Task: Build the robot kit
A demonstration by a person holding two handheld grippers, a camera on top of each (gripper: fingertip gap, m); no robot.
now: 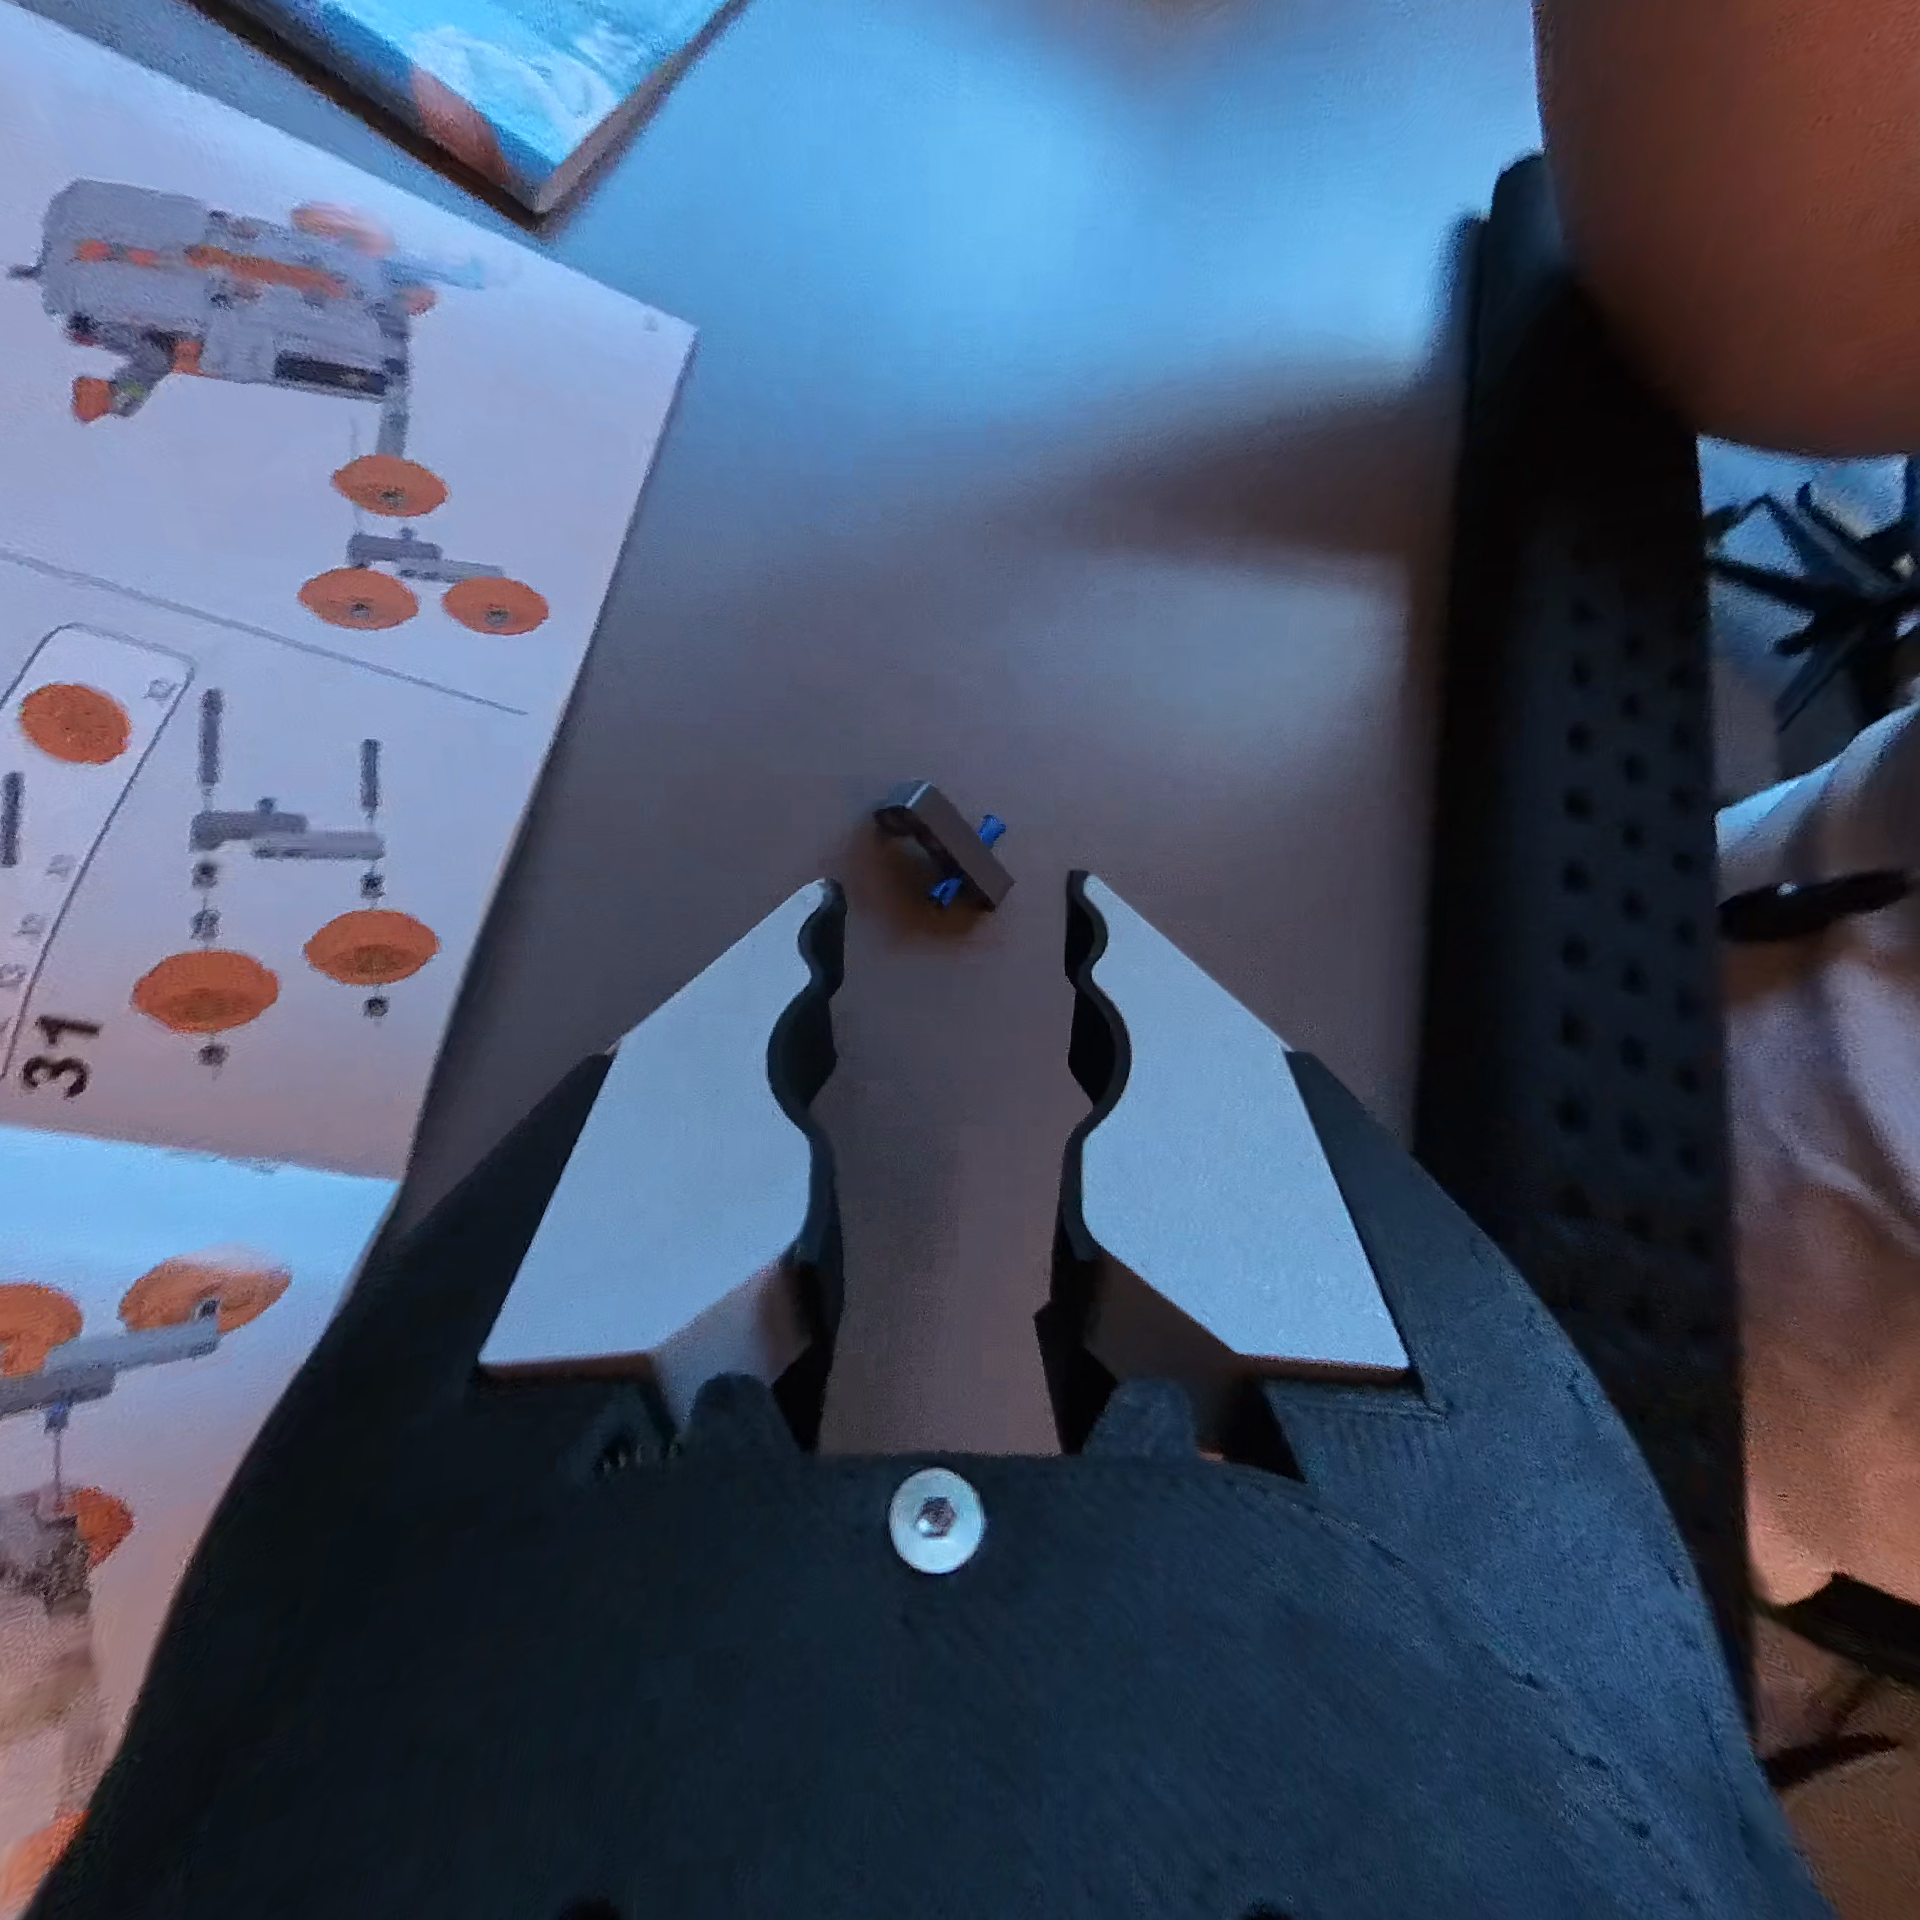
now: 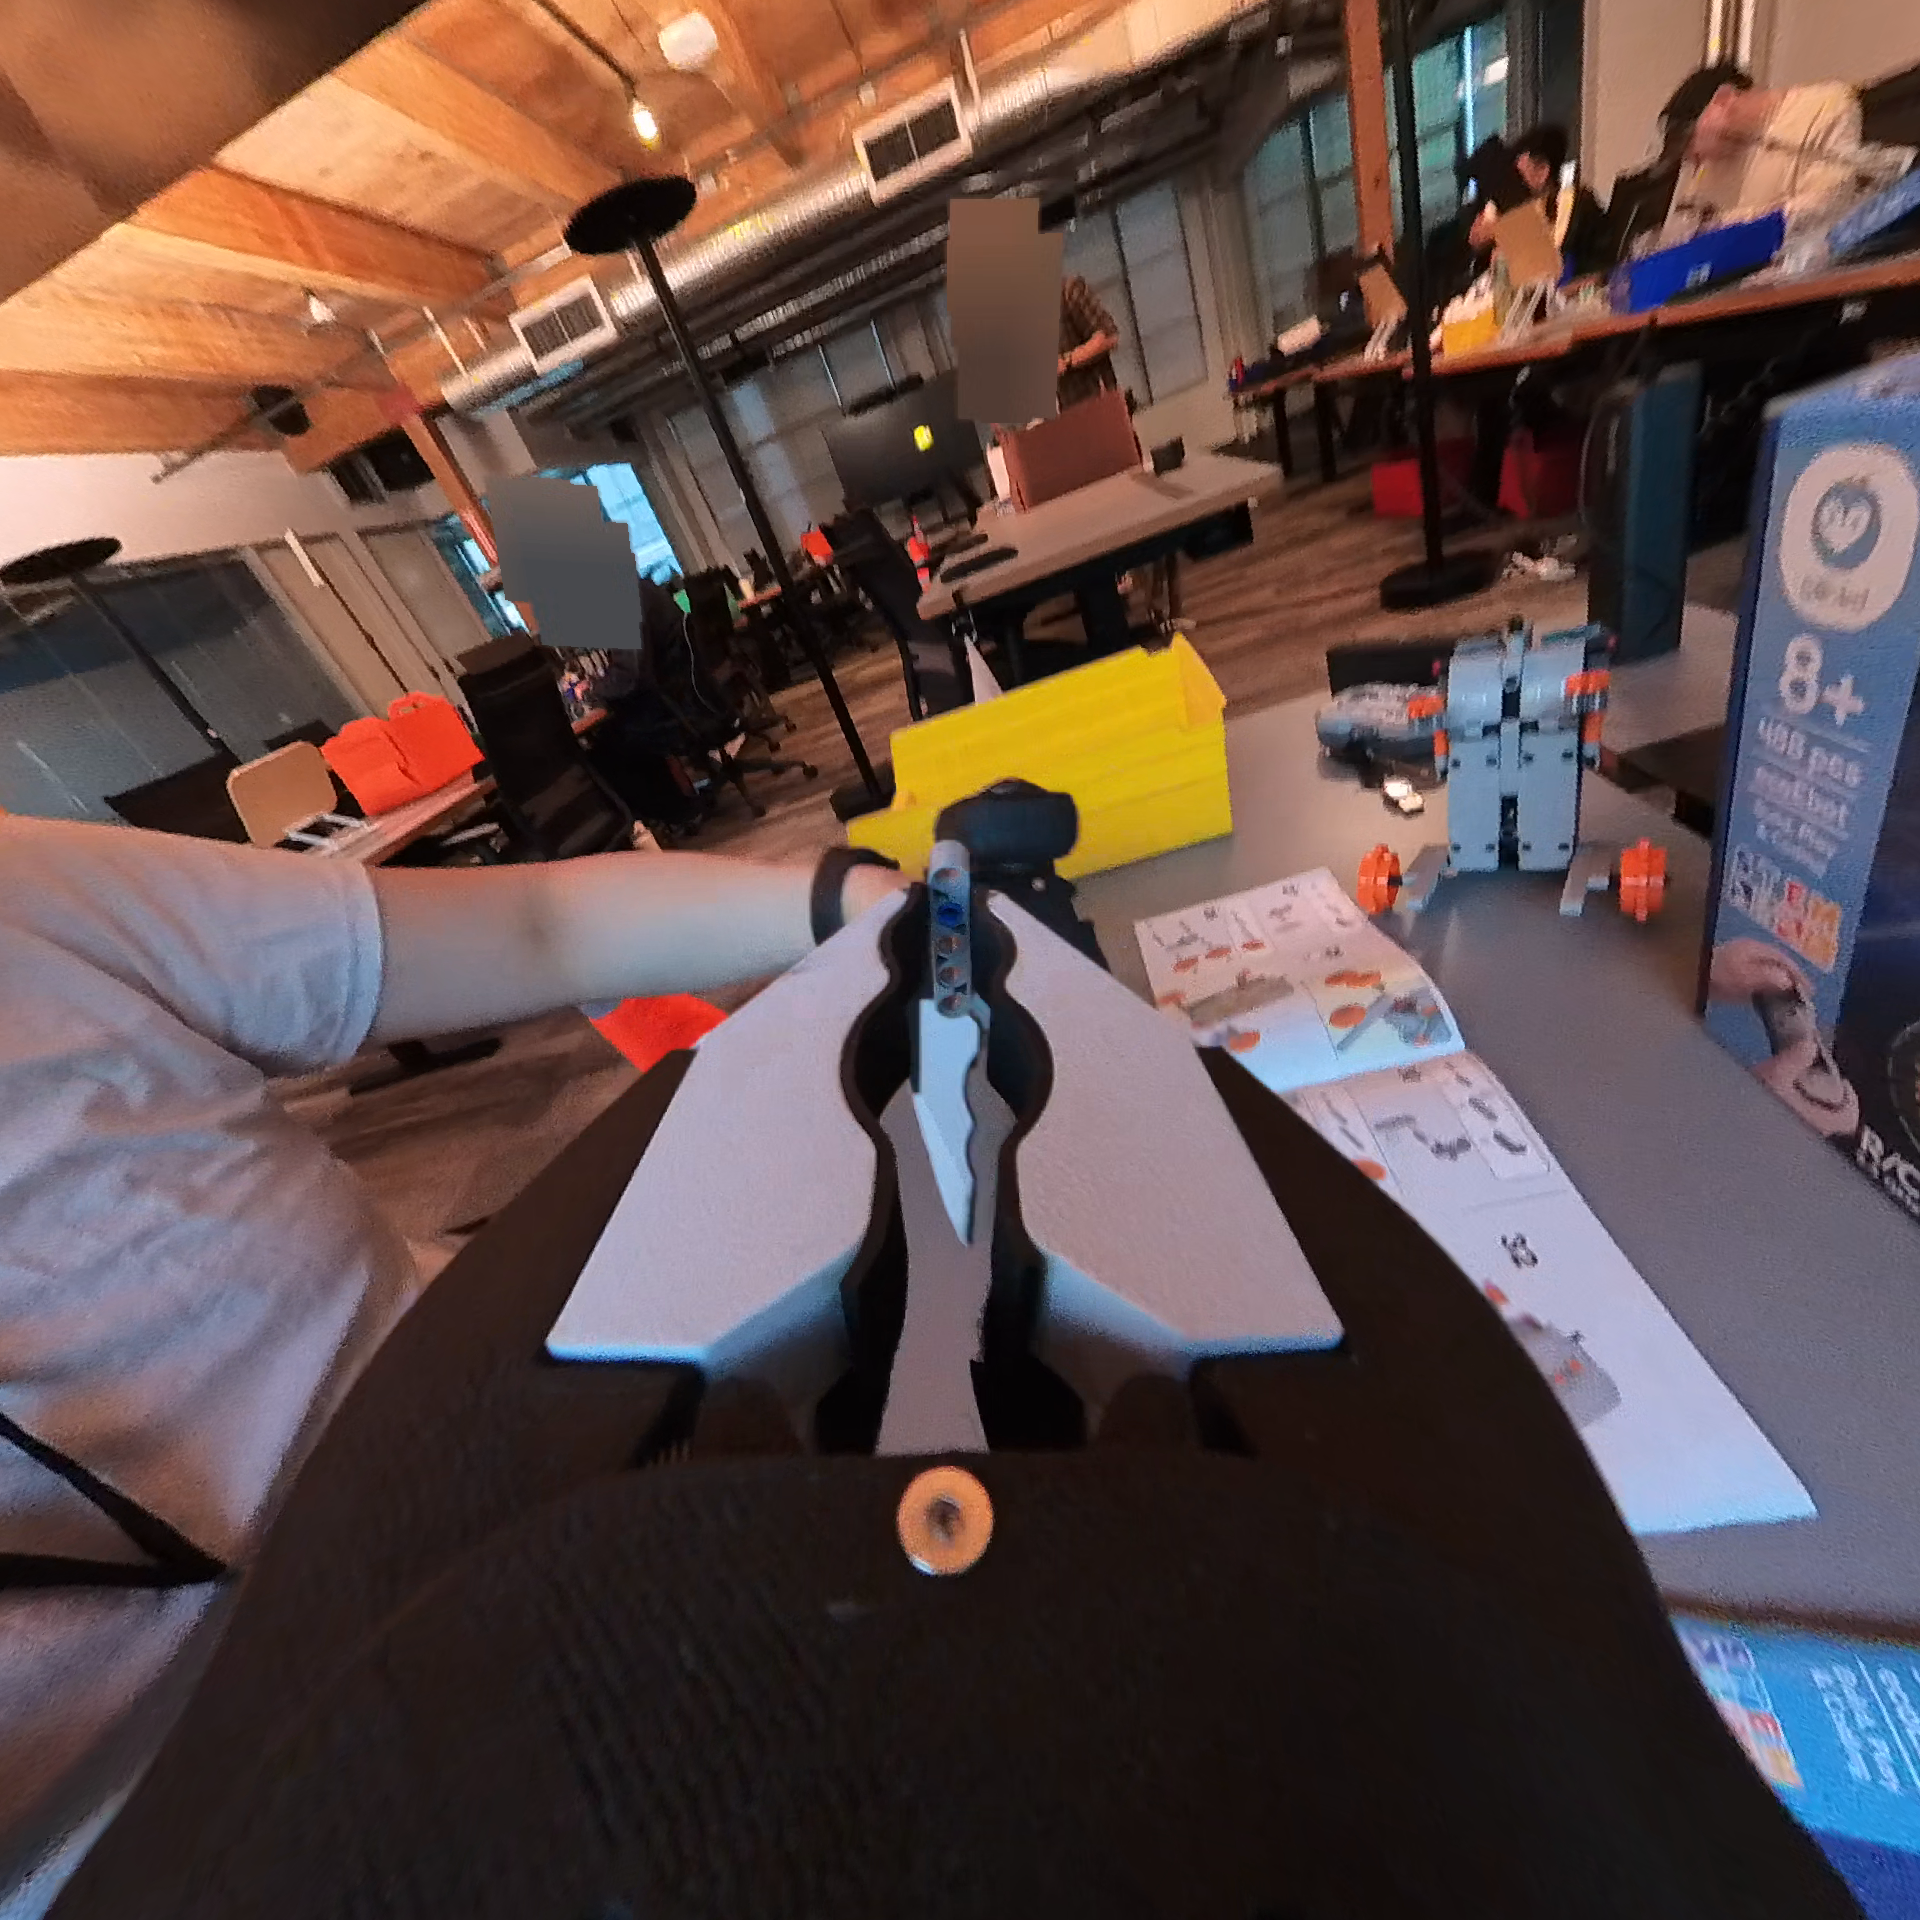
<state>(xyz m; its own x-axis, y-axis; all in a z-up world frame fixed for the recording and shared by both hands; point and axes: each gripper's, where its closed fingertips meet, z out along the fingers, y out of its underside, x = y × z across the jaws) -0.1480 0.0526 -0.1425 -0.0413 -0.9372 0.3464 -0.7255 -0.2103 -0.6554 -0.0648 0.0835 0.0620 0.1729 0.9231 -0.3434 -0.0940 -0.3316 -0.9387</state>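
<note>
Down at the worktop (image 1: 987, 343), the left tongs (image 1: 951, 894) stand spread, pinching nothing, their tips just short of a small grey beam with blue pins (image 1: 943, 844) that lies flat between and slightly beyond them; the wide gap looks suited to taking the piece across its width, though that is a judgement. Left of these tongs an open instruction booklet (image 1: 312, 644) lies flat, with pictures of orange wheels, presumably kept close for reference. The right tongs (image 2: 951, 935) are pressed together on a grey holed beam (image 2: 950, 940), pinched near its lower end so that most of its length stands upright and free above the tips, which leaves its holes clear. Only the left wrist view shows the small beam on the worktop, and a black perforated part, probably of the other tool, down its right edge. Only the right wrist view shows the wider scene: a part-built grey and orange model (image 2: 1512, 769) far right, a yellow bin (image 2: 1060, 769) behind the beam, a tall blue box (image 2: 1829, 748) at the right edge, and the person's arm (image 2: 582, 935) reaching in from the left.
</note>
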